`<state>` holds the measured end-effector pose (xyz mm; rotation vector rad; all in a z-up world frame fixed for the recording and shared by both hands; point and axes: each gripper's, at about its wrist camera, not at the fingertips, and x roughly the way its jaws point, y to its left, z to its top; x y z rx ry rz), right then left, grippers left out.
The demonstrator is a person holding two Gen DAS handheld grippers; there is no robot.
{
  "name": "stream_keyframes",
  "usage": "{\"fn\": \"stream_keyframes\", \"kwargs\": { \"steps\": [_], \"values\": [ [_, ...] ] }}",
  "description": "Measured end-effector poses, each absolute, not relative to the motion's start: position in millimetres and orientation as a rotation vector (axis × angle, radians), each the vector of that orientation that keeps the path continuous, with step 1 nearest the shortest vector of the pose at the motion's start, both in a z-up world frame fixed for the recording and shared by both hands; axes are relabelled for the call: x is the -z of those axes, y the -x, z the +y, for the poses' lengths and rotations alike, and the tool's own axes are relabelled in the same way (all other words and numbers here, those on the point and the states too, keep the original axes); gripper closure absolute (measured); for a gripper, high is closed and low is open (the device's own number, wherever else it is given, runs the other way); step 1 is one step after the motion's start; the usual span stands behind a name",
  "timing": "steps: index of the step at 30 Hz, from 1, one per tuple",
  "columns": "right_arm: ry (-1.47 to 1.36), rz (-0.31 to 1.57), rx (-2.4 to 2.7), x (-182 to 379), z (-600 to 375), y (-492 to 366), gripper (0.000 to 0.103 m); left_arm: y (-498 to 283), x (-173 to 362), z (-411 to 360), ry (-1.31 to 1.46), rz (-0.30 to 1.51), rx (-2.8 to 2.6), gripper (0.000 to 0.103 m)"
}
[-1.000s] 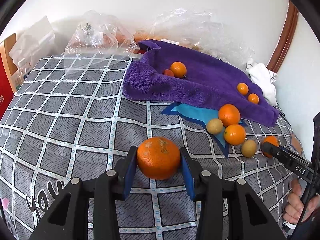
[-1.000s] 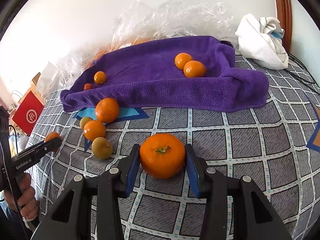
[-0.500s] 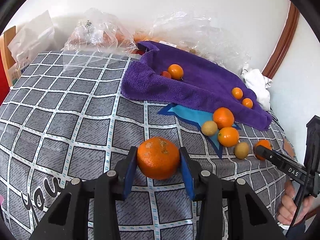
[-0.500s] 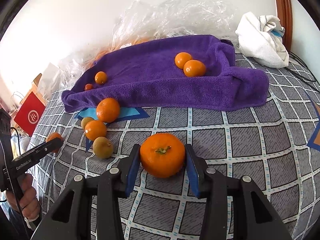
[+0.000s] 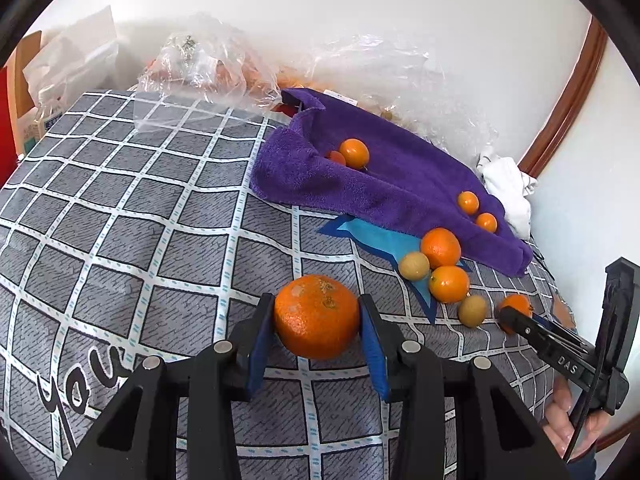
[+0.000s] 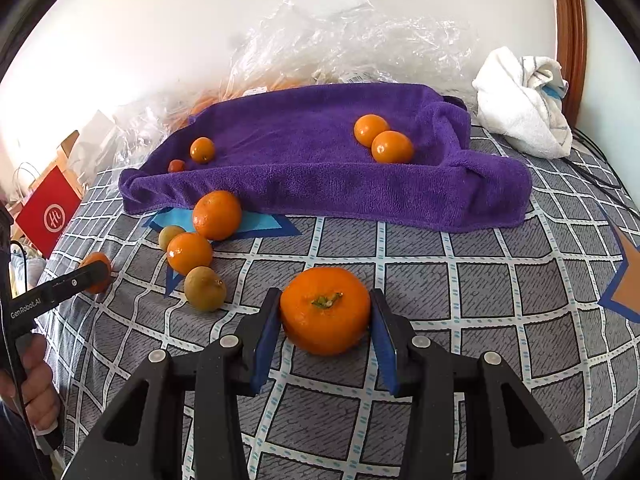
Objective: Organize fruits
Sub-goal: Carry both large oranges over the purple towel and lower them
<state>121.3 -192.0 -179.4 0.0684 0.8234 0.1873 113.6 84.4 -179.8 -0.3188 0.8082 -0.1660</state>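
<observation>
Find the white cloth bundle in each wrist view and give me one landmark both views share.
Left wrist view: white cloth bundle at the right, small, just beyond the far end of the purple towel.
Right wrist view: white cloth bundle at the upper right, large, behind the purple towel's right corner.
Shared landmark: the purple towel.

My pads (image 5: 256, 344) are blue on black fingers. The mandarin (image 5: 317, 317) between them is orange. The cloth (image 5: 120, 208) is grey with a white grid. The towel (image 6: 328, 176) is purple, the rag (image 6: 520, 100) white.
</observation>
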Motion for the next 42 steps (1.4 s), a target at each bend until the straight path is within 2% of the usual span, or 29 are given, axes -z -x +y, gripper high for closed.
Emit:
{"fn": "stream_keyframes", "kwargs": {
  "steps": [9, 14, 23, 32, 42],
  "values": [
    [-0.13, 0.829, -0.217, 174, -202, -118, 0.06, -117, 155, 82, 0.314, 0.804, 0.166, 0.064],
    [-0.131, 0.785, -0.191, 153, -209, -129, 0.06, -128, 136, 80, 0.298, 0.789, 0.167, 0.064],
    [-0.122, 0.745, -0.201, 124, -205, -192, 0.06, -161, 117, 86, 0.303, 0.775, 0.147, 0.064],
    [-0.16, 0.854, -0.216, 149, -198, -253, 0.06, -200, 115, 88, 0.301, 0.807, 0.143, 0.064],
    [-0.139, 0.881, -0.206, 163, -195, -259, 0.059, -238, 128, 60, 0.28, 0.846, 0.197, 0.064]
  ]
}}
